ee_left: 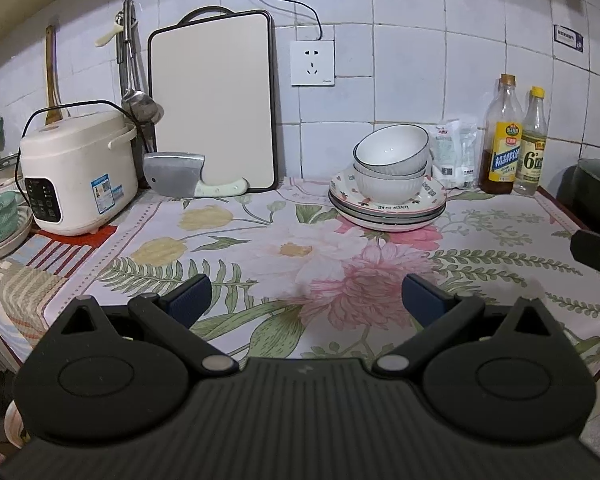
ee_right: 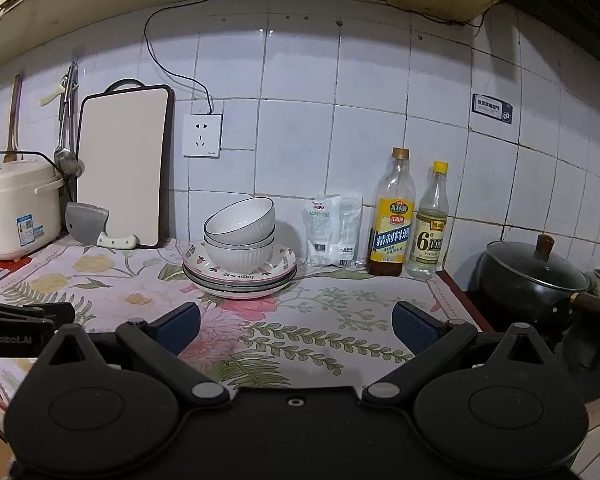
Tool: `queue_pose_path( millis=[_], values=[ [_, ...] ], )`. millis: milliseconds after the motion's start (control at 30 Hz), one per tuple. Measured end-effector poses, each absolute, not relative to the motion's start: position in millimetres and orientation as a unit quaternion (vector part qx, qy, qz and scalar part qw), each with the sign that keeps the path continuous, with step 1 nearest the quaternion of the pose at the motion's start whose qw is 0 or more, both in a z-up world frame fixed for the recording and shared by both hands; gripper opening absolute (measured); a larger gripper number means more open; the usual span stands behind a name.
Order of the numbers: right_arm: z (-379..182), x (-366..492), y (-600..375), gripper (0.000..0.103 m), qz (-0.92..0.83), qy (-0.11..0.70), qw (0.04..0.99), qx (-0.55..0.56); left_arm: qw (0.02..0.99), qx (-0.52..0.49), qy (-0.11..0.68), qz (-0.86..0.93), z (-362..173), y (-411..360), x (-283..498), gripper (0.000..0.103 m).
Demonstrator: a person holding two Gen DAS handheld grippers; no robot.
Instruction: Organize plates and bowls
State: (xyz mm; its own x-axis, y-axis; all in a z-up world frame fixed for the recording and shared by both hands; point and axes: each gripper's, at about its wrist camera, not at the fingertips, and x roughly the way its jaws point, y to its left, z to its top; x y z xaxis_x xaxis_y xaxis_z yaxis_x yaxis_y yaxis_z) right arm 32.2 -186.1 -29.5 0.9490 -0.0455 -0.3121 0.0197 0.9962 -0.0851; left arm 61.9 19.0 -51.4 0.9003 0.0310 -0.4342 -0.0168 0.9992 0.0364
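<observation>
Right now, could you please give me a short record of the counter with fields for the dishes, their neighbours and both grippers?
bowls: two bowls nested, the top one tilted, standing on the plates
plates: stack of plates on the floral cloth
right of stack: white bag, two bottles
left of stack: cleaver, cutting board, rice cooker
left gripper: jaws open, empty
right gripper: jaws open, empty

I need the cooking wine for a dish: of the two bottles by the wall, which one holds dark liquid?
The taller bottle with the gold cap and yellow-blue label, left of the pair; its bottom shows brown liquid. The shorter yellow-capped bottle holds clear liquid.
</observation>
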Motion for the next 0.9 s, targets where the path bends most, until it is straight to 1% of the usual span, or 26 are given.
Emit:
queue_pose_path(
  millis=[900],
  values=[
    [-34.4, 34.2, -182.9, 0.103, -0.019, 0.167, 0.985, -0.042, 0.978, 0.008, 0.210, 0.003, -48.9, 21.4, 50.9, 0.103]
  ],
)
